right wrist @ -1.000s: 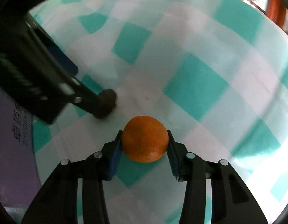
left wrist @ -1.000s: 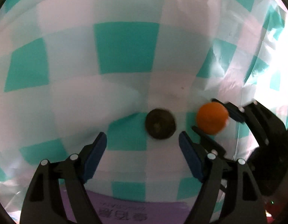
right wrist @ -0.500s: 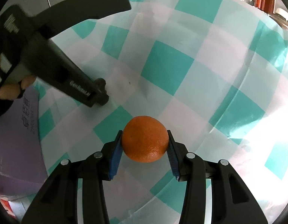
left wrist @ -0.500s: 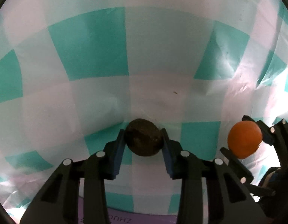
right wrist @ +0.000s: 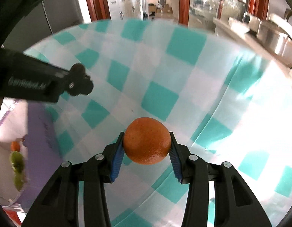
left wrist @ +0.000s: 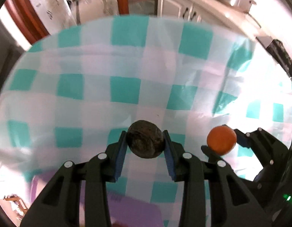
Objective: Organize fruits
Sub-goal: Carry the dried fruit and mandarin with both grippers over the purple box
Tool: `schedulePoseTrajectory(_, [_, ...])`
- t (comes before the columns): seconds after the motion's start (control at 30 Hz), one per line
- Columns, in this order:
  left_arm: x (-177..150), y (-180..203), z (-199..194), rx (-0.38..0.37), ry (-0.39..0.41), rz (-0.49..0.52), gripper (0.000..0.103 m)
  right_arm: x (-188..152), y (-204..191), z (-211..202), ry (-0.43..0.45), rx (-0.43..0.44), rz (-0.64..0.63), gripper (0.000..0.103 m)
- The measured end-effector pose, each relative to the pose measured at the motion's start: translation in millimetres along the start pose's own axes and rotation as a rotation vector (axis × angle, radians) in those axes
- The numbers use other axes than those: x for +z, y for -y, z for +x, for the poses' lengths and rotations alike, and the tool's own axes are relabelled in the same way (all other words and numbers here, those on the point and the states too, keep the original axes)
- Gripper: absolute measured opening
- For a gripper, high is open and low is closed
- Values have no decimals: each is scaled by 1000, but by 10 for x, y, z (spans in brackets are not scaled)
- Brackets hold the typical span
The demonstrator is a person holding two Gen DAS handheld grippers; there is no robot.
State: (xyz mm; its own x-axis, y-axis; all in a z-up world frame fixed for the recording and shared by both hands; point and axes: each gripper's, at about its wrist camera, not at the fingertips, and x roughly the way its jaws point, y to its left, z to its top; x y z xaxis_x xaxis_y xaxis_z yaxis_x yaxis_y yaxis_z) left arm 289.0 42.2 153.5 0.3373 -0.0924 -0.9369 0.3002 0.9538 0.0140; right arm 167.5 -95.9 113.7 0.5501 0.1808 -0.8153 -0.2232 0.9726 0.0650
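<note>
- The left tongs (left wrist: pixel 145 145) are clamped on a dark, wrinkled round fruit (left wrist: pixel 145 141), blue pads pressing its two sides, and it hangs clear above the checked cloth (left wrist: pixel 125 89).
- The right tongs (right wrist: pixel 146 147) grip an orange (right wrist: pixel 147 141) the same way, pads on both flanks, the fruit lifted off the cloth-covered desk (right wrist: pixel 159 98).
- Taking the orange as landmark: from the left wrist view it sits to the right of the dark fruit and at about the same height, near but not touching; the two tools are side by side with a gap between them.
- Both fruits are near round, so neither has a long axis that matters for setting down.
- From the right wrist view, a purple mat or box (right wrist: pixel 39 136) lies at the near left edge of the desk, left of the orange; beyond it, blurred, are a small orange thing (right wrist: pixel 15 146) and some green pieces (right wrist: pixel 17 162), which may be other fruit.
- Judgement: if that is the sorting spot, it lies left of both hands and the left hand is nearer, so the dark fruit would likely go first. Whether there is a container there I cannot tell.
</note>
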Motion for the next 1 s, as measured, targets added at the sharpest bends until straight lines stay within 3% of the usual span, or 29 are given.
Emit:
schedulePoseTrajectory(0.17, [-651,84,-811,42,116,-27,37,20,-286,-508,63,0,17,44])
schedulePoseTrajectory(0.47, [-1704,-176,-2168,99,294,-112,37,0,-904,-1536,150,10,-43,44])
schedulePoseTrajectory(0.83, [-3039,-368,-3064,132,421,-201,37,-328,-1669,-2522,239,38,-178,44])
schedulePoseTrajectory(1.0, [-3467,-382,-3315,158,475,-202,38,-547,-1911,-2868,253,51,-247,44])
